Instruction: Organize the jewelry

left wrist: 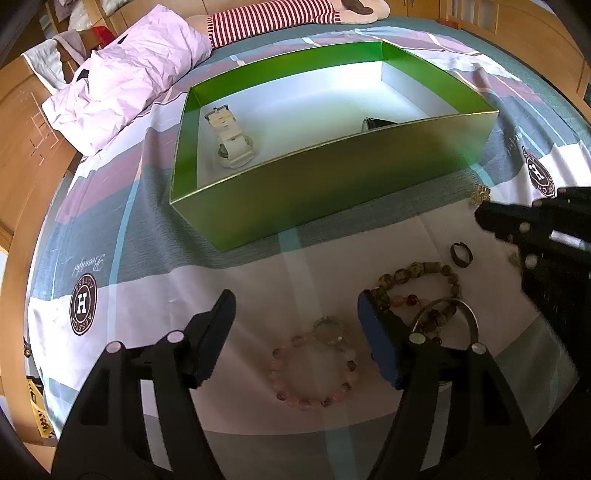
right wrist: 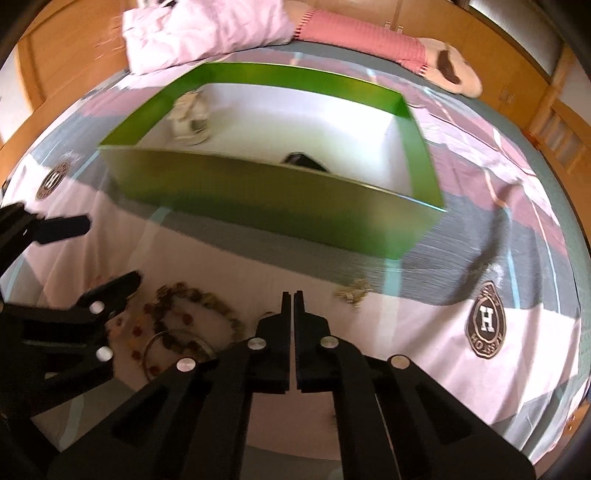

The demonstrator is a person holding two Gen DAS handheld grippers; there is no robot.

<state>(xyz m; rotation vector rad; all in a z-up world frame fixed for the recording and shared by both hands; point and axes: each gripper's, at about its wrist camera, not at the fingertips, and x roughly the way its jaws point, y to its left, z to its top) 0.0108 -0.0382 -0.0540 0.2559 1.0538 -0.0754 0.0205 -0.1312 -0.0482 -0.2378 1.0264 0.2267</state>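
Note:
A green box (left wrist: pixel 332 177) (right wrist: pixel 258 192) stands on the bed. Inside lie a white watch (left wrist: pixel 231 138) (right wrist: pixel 190 118) and a dark watch (left wrist: pixel 376 123) (right wrist: pixel 303 162). My left gripper (left wrist: pixel 295 306) is open above a pink bead bracelet (left wrist: pixel 314 373) and a small clear bead ring (left wrist: pixel 328 328). To its right lie brown bead bracelets (left wrist: pixel 417 280) (right wrist: pixel 199 306), a metal bangle (left wrist: pixel 465 317) (right wrist: pixel 173 347), a dark ring (left wrist: pixel 461 254) and a gold piece (left wrist: pixel 480 194) (right wrist: pixel 352 291). My right gripper (right wrist: pixel 293 295) is shut and empty; it shows at the right edge of the left wrist view (left wrist: pixel 484 218).
The bed has a patchwork sheet (left wrist: pixel 147 258) in pink, grey and white with round logos. A crumpled lilac quilt (left wrist: pixel 129 74) and a red-striped cloth (left wrist: pixel 266 18) lie behind the box. Wooden furniture (right wrist: pixel 554 122) surrounds the bed.

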